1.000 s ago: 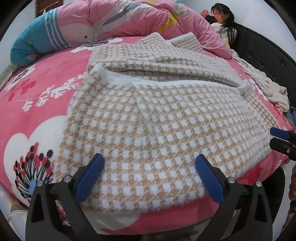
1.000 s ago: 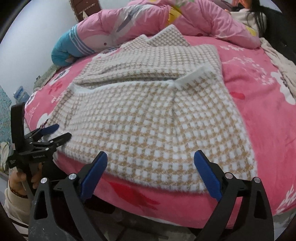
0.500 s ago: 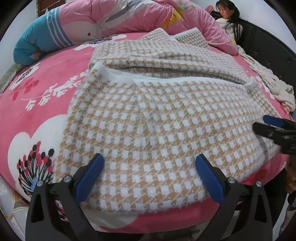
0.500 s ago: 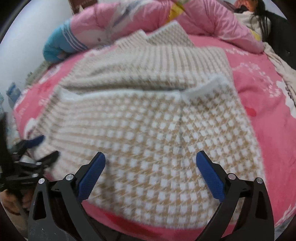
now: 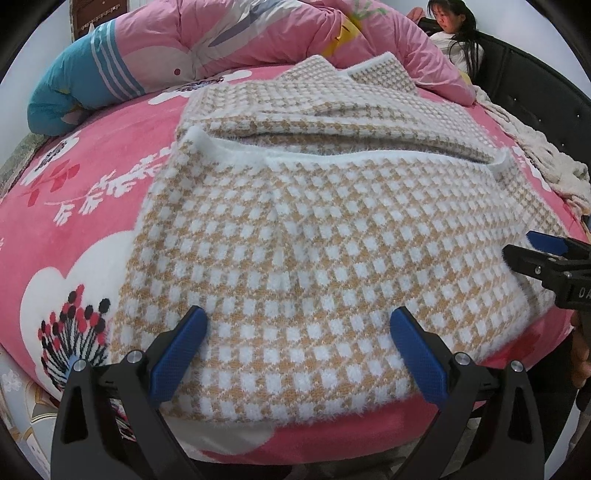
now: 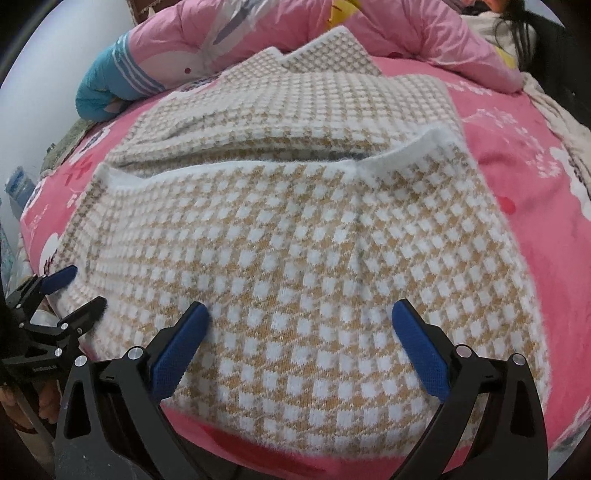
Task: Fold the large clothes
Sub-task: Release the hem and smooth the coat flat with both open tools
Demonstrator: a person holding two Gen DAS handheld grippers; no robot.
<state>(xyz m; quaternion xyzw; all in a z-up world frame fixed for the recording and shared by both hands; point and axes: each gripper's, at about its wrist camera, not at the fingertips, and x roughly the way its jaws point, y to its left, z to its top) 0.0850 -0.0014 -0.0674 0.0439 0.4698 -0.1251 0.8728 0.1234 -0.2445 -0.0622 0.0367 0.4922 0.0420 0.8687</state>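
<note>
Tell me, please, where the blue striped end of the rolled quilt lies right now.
In both wrist views the blue striped end lies at the upper left, at the far side of the pink bedspread, beyond the checked garment's far left corner.

Right gripper point(image 5: 517, 246) — partial "DA"

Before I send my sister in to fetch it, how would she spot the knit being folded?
Start at the bed with the pink floral blanket. Spread across its middle, in front of the rolled pink duvet, lies the checked sweater, near half folded up over itself. It alone is tan-and-white check with a fuzzy white edge; the cream throw beside it is plain.
</note>
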